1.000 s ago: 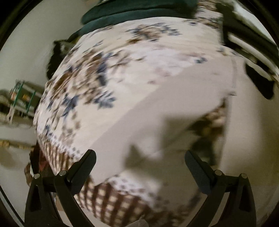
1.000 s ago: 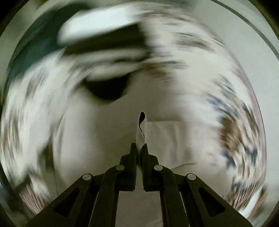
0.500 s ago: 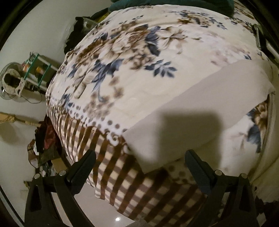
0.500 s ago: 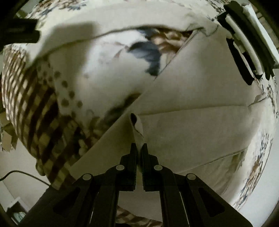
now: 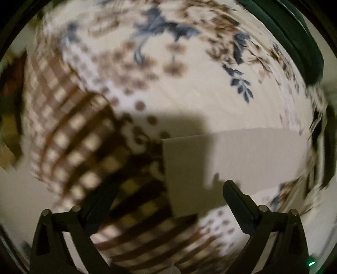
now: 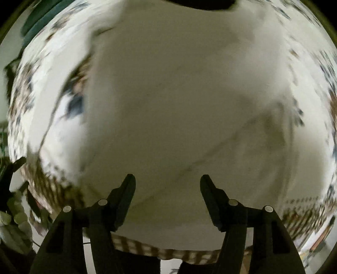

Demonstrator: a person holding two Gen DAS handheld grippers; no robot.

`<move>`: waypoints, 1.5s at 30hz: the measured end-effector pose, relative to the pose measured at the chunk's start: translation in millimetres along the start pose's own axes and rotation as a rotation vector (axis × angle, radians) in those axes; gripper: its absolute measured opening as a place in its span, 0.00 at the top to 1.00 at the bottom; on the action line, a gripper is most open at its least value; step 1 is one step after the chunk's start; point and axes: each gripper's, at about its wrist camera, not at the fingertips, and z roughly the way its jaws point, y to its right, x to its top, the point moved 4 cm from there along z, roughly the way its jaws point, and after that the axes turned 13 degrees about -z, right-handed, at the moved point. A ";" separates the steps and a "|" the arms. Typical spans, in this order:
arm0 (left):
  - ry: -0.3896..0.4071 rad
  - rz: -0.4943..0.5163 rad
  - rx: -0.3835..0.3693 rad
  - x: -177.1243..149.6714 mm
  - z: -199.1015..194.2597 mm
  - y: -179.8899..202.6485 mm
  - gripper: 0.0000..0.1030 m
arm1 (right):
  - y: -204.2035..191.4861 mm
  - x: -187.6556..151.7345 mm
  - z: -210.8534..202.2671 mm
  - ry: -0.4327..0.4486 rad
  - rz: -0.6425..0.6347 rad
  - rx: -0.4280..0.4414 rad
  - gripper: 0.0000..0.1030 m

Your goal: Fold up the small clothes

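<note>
A plain beige garment (image 6: 179, 109) lies flat on the floral bedspread (image 5: 189, 88) and fills most of the right wrist view, with a faint diagonal crease across it. My right gripper (image 6: 167, 181) is open and empty just above it. In the left wrist view one end of the garment (image 5: 242, 156) lies at the lower right, partly in shadow. My left gripper (image 5: 168, 189) is open and empty above the garment's left edge. Both views are blurred by motion.
The bedspread has a brown checked border (image 5: 80, 134) along the bed's edge, with pale floor beyond. A dark green cloth (image 5: 294, 38) lies at the far side of the bed. A dark item (image 6: 202, 4) sits beyond the garment.
My right gripper has opened and let go of the garment fold it was pinching. The garment now lies flat. Both grippers have swung over the bed.
</note>
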 end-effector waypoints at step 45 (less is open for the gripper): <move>0.120 0.847 0.127 -265.3 9.4 174.4 0.20 | 359.8 -240.9 -107.2 0.155 0.338 0.319 0.36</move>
